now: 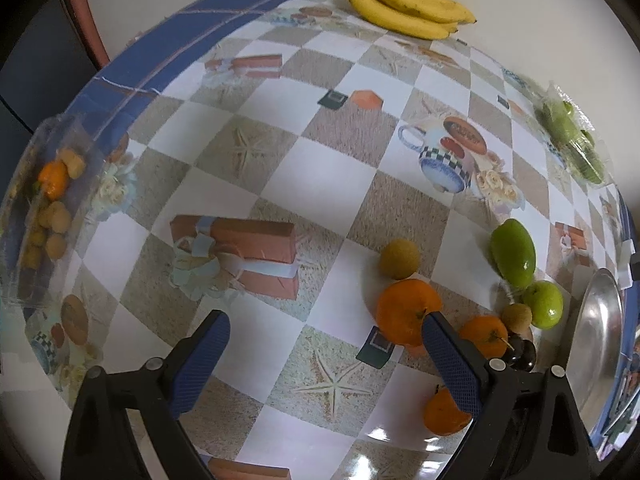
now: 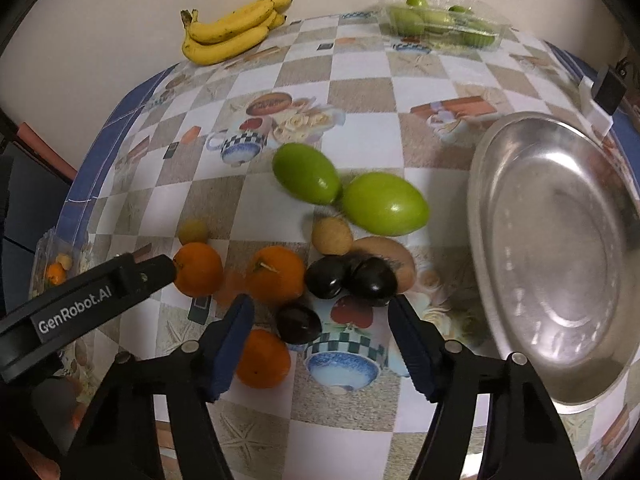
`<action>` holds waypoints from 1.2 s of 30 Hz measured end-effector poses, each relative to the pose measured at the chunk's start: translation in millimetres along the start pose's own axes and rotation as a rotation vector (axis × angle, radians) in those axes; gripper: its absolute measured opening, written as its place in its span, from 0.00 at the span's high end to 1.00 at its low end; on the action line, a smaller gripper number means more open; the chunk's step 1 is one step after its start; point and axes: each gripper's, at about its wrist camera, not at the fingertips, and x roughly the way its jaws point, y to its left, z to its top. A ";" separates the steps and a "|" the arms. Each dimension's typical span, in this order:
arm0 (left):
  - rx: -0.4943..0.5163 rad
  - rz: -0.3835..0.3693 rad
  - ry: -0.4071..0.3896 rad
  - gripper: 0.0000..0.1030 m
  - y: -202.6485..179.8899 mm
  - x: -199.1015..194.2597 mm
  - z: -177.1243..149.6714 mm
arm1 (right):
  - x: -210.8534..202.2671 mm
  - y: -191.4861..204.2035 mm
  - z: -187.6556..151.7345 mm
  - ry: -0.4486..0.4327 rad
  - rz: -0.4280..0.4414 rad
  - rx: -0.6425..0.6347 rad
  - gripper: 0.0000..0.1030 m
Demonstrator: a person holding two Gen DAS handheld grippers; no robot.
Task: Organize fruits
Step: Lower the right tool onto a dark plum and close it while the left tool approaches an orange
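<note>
Loose fruit lies on the patterned table: three oranges [image 2: 198,268], two green fruits [image 2: 385,203], three dark plums [image 2: 299,323] and small tan fruits [image 2: 331,235]. My right gripper [image 2: 322,320] is open and empty, with one dark plum between its fingertips. My left gripper [image 1: 326,336] is open and empty above the table, its right finger [image 1: 448,356] beside the largest orange [image 1: 404,308]. An empty steel bowl [image 2: 560,248] sits at the right; its rim shows in the left wrist view [image 1: 596,336].
A banana bunch [image 2: 232,32] lies at the table's far edge by the wall. A clear box of green fruits [image 2: 444,20] stands at the far right. A clear packet of small fruits [image 1: 48,208] sits at the left edge.
</note>
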 end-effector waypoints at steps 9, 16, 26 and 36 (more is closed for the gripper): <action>0.003 -0.026 -0.002 0.05 -1.0 -0.1 0.3 | -4.8 1.2 -0.3 0.001 0.010 0.019 0.49; 0.010 -0.046 0.008 0.05 -8.8 -0.4 -3.1 | 4.3 4.2 -1.0 0.029 0.023 0.018 0.62; 0.013 -0.060 0.017 0.05 -8.8 0.4 -3.2 | 9.4 3.2 -0.6 0.040 0.067 0.036 0.69; 0.016 -0.074 0.021 0.05 -13.7 -2.2 -6.7 | 8.3 -1.5 -1.8 0.055 0.086 0.053 0.74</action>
